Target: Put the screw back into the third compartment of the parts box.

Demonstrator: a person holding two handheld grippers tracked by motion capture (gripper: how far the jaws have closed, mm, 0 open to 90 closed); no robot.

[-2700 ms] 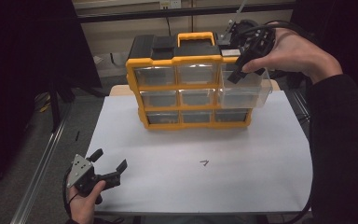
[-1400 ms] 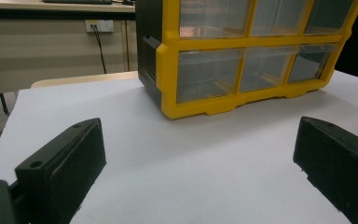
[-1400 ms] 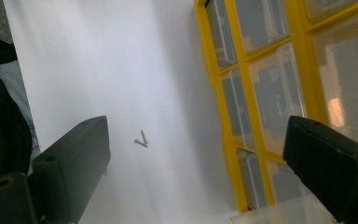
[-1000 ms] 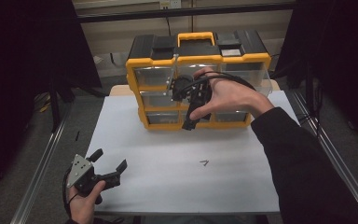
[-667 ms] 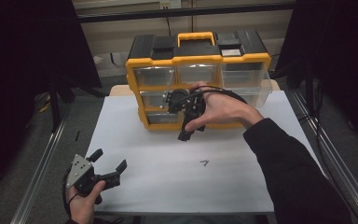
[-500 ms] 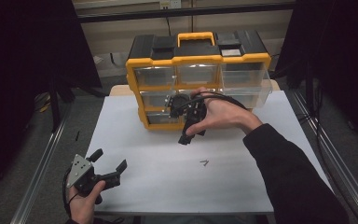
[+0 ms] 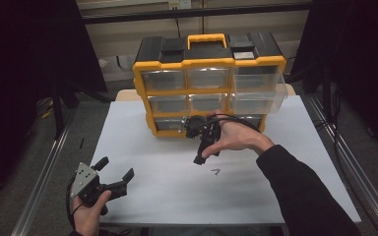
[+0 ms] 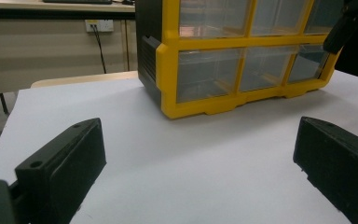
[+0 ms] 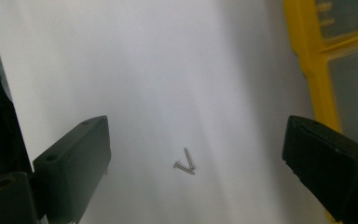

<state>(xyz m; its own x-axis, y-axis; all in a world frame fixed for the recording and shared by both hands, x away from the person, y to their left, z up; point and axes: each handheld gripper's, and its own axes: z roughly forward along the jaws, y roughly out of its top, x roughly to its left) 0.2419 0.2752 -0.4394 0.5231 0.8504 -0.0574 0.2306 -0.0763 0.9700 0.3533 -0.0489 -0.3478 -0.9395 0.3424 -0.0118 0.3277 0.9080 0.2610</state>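
Right gripper (image 7: 203, 147) hangs over the white table (image 7: 295, 162), jaws spread wide with nothing between them, tips angled down just above and slightly left of the two small screws (image 7: 216, 171), which lie touching in a V on the bare surface; in the right gripper view the screws (image 9: 185, 164) sit between the jaws, nearer the left one. Yellow drawer organizer (image 7: 209, 83) stands right behind the gripper, two clear right-hand drawers pulled partway out. Left gripper (image 7: 112, 177) sits well apart at the near-left edge, also wide open and holding nothing, facing the organizer (image 8: 242, 56).
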